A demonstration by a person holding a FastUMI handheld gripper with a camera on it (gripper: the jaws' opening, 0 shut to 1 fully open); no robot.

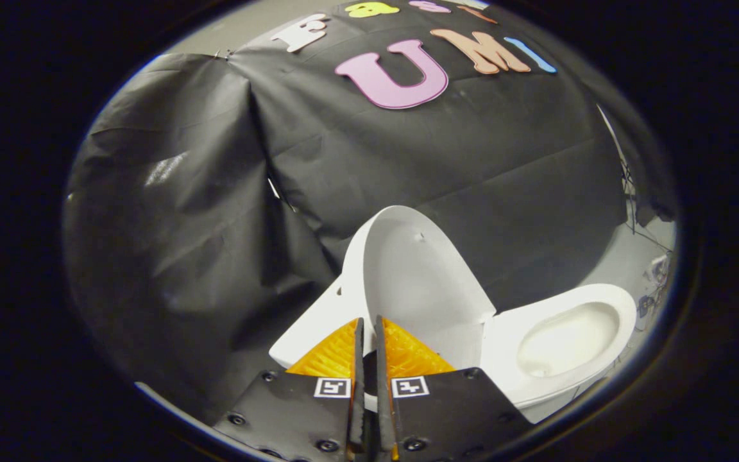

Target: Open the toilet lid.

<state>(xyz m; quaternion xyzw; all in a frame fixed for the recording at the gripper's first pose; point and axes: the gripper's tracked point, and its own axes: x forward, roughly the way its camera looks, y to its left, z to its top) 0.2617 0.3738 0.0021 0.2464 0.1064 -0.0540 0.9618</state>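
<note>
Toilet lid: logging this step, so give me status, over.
Gripper fingers nearly closed, nothing between them. Toilet lid raised upright just ahead of them, seat and bowl exposed. Nothing in the way.

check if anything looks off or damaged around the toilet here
Nothing stands out. The toilet lid stands raised beyond the nearly closed fingers, the bowl looks clean and whole, and no spill shows.

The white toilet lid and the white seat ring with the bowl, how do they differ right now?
The white toilet lid stands raised against the black cloth wall; the white seat ring lies flat. The lid is a solid panel; the ring surrounds an open bowl. Both are glossy white. The gripper fingers sit nearly closed beside the lid.
</note>
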